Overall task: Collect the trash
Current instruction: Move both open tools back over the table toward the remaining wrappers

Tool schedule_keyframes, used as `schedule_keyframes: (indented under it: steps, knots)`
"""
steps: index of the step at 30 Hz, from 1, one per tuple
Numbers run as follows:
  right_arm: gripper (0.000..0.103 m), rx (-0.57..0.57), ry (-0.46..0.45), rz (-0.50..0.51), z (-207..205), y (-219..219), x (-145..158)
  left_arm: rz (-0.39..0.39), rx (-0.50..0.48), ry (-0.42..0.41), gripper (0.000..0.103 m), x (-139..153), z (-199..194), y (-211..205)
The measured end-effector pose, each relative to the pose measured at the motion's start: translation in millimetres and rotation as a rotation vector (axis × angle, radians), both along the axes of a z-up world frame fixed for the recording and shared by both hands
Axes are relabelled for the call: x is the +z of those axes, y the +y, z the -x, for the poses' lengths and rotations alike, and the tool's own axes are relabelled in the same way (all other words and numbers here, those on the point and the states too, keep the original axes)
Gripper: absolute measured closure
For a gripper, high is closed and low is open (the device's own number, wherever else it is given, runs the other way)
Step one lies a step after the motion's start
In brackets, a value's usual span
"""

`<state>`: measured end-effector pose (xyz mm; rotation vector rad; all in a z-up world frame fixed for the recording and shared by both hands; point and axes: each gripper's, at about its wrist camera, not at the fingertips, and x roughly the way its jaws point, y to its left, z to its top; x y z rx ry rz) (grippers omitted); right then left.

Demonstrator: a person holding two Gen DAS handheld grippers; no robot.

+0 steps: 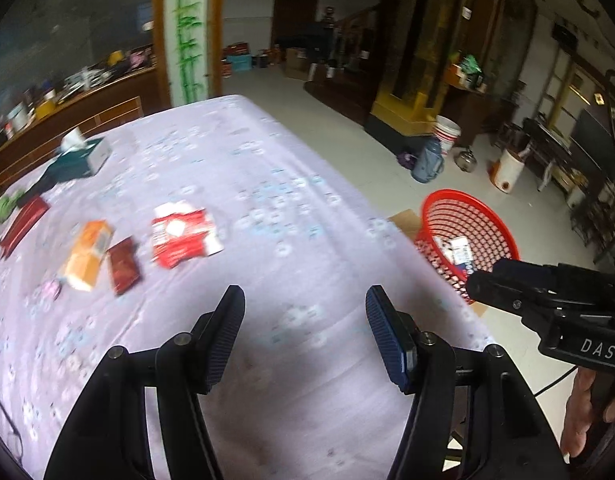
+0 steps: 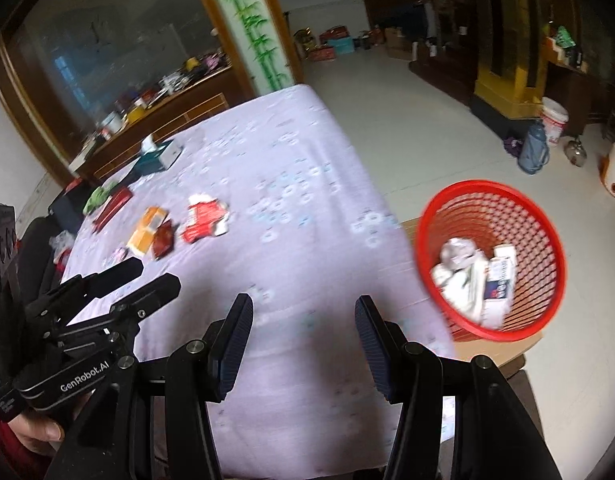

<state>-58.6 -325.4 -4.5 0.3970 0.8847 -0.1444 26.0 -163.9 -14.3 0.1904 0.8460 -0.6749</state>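
The floor is pale and smooth. A big table wears a light purple cloth with little flowers. Behind it stands a white panel painted with green bamboo in a brown wood frame. A long wooden sideboard beside it is full of small things, too blurry to name. Far back are a dark door and some boxes. A yellow and dark pillar stands at the right, with a white bucket near it.

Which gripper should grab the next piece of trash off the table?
Left, probably. The left gripper is open, empty, and nearer the red-and-white packet and orange carton. The right gripper, also open, sits on the red basket side.
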Motion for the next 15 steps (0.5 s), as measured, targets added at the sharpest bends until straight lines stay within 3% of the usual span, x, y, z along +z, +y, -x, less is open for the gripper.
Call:
schedule_keyframes:
  steps: [15]
  knots:
    - [0.046,0.206,0.089,-0.016,-54,101,-20,-0.007,0.257,0.064,0.041,-21,-28,148]
